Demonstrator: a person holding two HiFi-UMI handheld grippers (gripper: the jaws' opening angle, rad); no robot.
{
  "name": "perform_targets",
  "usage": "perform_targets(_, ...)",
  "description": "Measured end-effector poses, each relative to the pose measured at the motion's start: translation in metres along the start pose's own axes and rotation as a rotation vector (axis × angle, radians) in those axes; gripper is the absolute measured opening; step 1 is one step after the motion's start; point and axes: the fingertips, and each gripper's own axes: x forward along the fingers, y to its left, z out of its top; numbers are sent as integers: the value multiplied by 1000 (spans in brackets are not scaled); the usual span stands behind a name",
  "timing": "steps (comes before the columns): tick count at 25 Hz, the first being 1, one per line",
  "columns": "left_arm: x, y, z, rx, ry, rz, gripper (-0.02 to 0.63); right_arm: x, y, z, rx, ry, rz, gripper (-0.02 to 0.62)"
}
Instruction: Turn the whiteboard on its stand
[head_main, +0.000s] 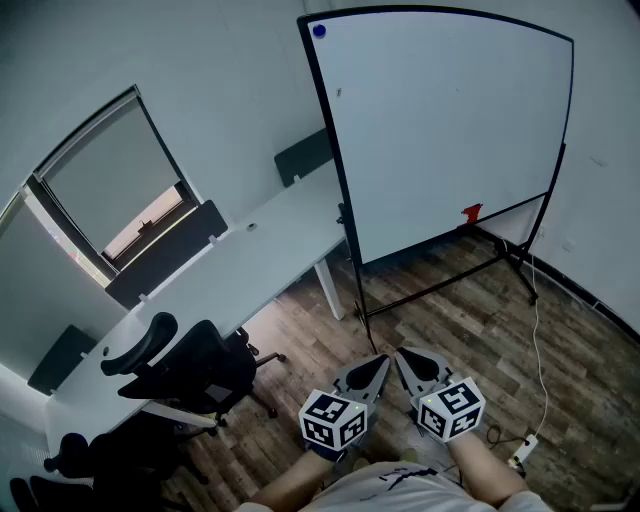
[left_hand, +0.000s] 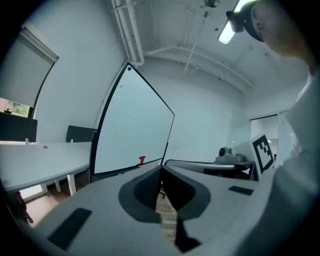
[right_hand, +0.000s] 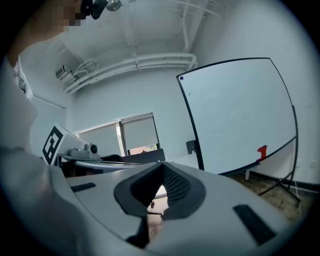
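- Whiteboard (head_main: 450, 130) in the upper right of the frame, upright on its black stand (head_main: 430, 289), with its feet on the wood floor (head_main: 470, 335).
- A small blue dot (head_main: 319, 31) sits in the top left corner of the whiteboard.
- A small red thing (head_main: 470, 212) sits on the ledge near the lower right corner of the board.
- The left claw (head_main: 383, 360) is at the bottom middle of the frame. Its two jaws are pressed together, and nothing is between them.
- The right claw (head_main: 402, 354) is just beside it. Its jaws are together too, with nothing in them.
- Both claws point at the whiteboard but do not touch it. They are apart from the stand.
- A long white bench (head_main: 230, 270) runs from the lower left up to the left edge of the whiteboard.
- A black chair (head_main: 190, 365) stands by the bench in the lower left.
- A window (head_main: 120, 185) with a blind is in the wall at the left.
- A white plug strip (head_main: 522, 448) lies on the floor at the lower right.
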Motion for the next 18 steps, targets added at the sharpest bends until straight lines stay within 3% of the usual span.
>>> perform_targets(18,36,-18,-8,13,5,52,12,-22,-36,11,42,-41,65,12)
